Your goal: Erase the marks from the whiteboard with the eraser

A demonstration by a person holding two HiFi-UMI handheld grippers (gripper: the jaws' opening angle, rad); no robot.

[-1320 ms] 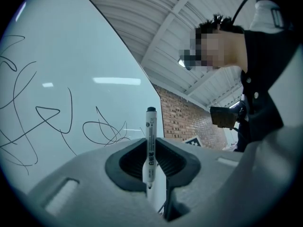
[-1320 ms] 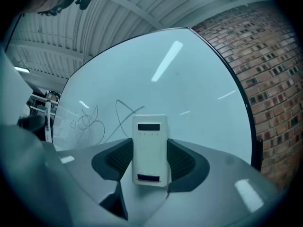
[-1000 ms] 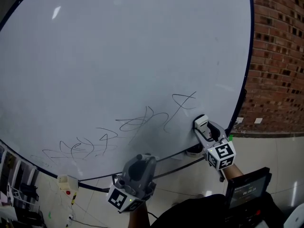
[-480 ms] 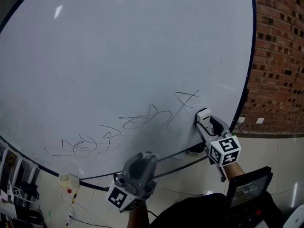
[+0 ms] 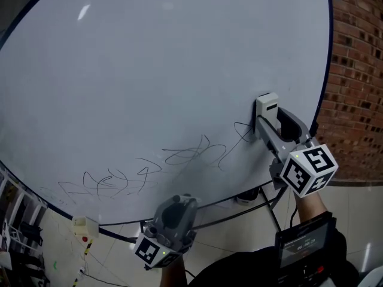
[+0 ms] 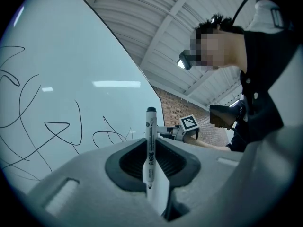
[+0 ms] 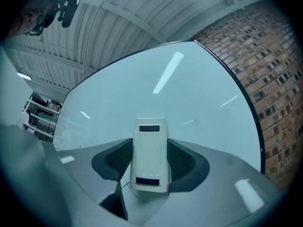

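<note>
Right hand-held gripper (image 5: 270, 124), in our head view, pinches the eraser (image 5: 267, 104) against the whiteboard (image 5: 149, 70) at the right end of the marks (image 5: 191, 154), placed, we judge, for wiping leftward. Our left gripper view shows the left hand-held gripper (image 6: 151, 167) pinching a marker (image 6: 150, 141), kept off the board. Our right gripper view shows the jaws squeezing the eraser's (image 7: 150, 150) sides.

A red brick wall (image 5: 356, 70) is rising at the right above a pale tiled floor (image 5: 359, 211). A small cream box (image 5: 83, 226) is sitting low at the left, thin cables (image 5: 88, 251) trailing beneath it.
</note>
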